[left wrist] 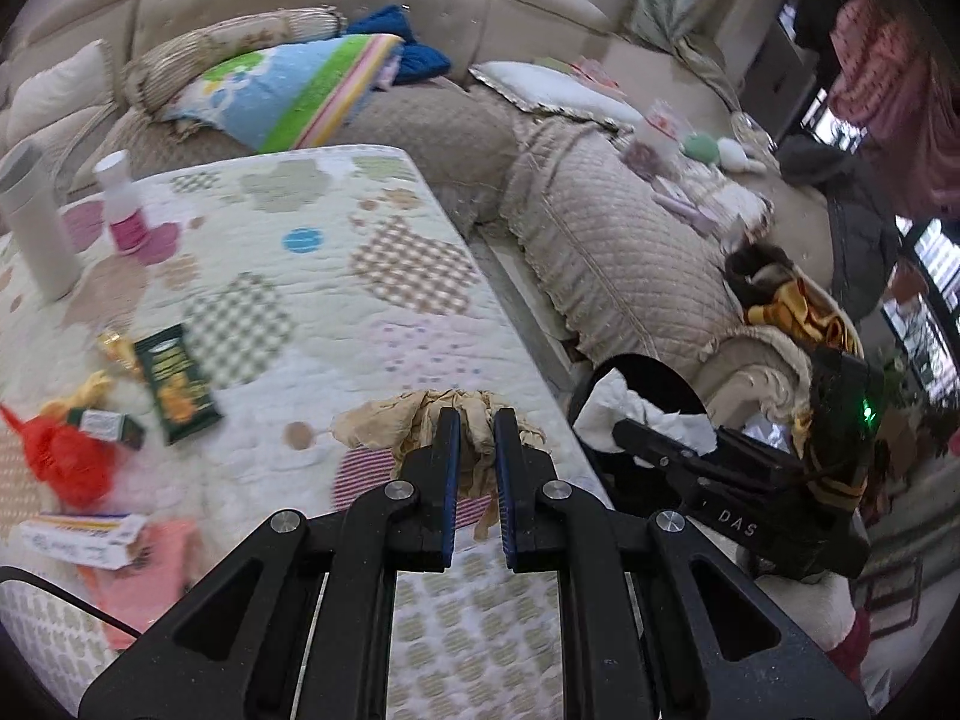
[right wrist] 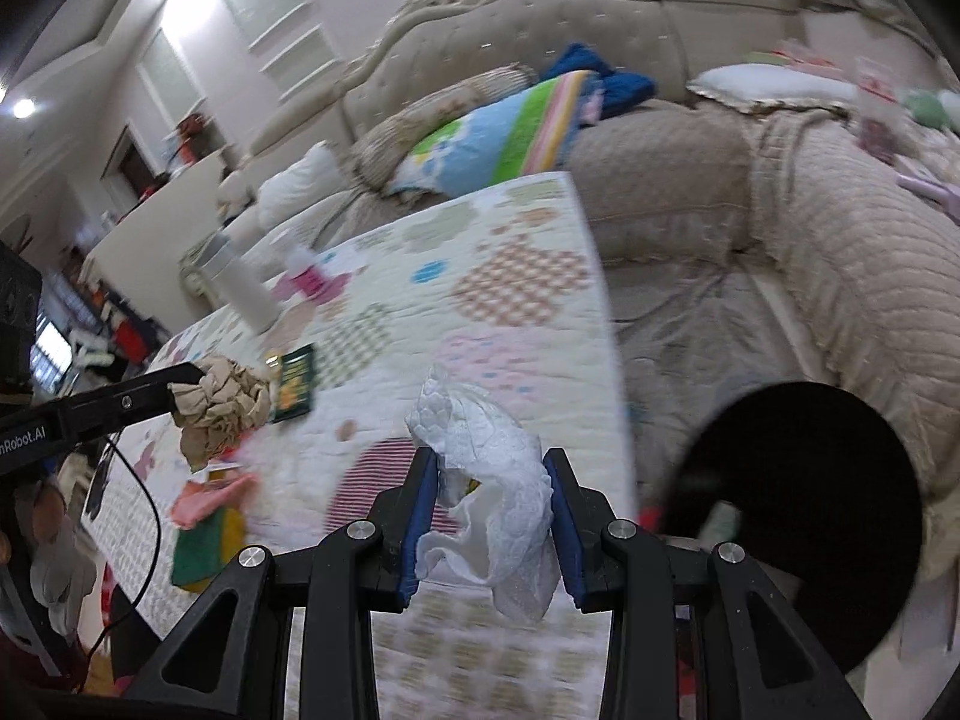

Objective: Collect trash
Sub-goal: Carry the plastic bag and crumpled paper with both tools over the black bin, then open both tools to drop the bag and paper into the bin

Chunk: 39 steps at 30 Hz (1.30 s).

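My left gripper (left wrist: 477,423) is shut on a crumpled brown paper wad (left wrist: 420,414), held just above the quilted table (left wrist: 360,324) near its right edge. The right wrist view shows that same left gripper (right wrist: 183,387) from the side, with the brown wad (right wrist: 225,408) in it. My right gripper (right wrist: 491,459) is shut on a crumpled white tissue (right wrist: 498,480) beside the table's edge. Just right of it a round black bin (right wrist: 804,510) opens on the floor. In the left wrist view the right gripper (left wrist: 627,429) holds the tissue (left wrist: 624,408) over the bin (left wrist: 657,375).
On the table's left lie a green snack packet (left wrist: 174,384), red netting (left wrist: 66,462), a small green box (left wrist: 111,427), a white carton (left wrist: 84,540) and a pink cloth (left wrist: 159,570). A white flask (left wrist: 36,222) and a pink-labelled bottle (left wrist: 126,204) stand further back. A beige sofa (left wrist: 600,240) wraps the far and right sides.
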{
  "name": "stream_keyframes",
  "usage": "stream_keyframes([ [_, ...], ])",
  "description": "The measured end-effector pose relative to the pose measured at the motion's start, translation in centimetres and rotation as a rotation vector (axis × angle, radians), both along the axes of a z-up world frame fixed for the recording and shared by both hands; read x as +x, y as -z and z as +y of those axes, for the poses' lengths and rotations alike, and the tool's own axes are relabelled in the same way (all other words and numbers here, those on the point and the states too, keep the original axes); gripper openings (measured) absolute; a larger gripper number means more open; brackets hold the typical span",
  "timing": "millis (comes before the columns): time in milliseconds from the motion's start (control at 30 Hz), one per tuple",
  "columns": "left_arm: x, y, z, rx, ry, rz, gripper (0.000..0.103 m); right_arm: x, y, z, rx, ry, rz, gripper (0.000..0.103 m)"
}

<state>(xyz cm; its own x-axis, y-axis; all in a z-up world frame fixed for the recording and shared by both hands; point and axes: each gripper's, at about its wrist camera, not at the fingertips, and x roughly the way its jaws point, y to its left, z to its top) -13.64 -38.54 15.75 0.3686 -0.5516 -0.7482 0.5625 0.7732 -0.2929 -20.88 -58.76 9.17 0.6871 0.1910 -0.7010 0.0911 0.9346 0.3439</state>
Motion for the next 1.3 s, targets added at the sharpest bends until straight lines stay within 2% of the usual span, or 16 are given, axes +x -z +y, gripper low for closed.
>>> stream_keyframes([
  [333,-1.0,1.7,-7.0,0.045,0.092,0.002,0.009,-3.0,1.1,-6.6,0.010,0.145,0.030,0.035],
  [867,-1.9,4.7,-14.8,0.028,0.201,0.080,0.009,-4.5,3.3,-11.0,-0.018,0.283,0.098,0.035],
  [1300,-1.5,5.9,-16.6,-0.014,0.230,0.129,0.009,-4.5,4.1,-12.3,-0.033,0.335,0.114,0.035],
])
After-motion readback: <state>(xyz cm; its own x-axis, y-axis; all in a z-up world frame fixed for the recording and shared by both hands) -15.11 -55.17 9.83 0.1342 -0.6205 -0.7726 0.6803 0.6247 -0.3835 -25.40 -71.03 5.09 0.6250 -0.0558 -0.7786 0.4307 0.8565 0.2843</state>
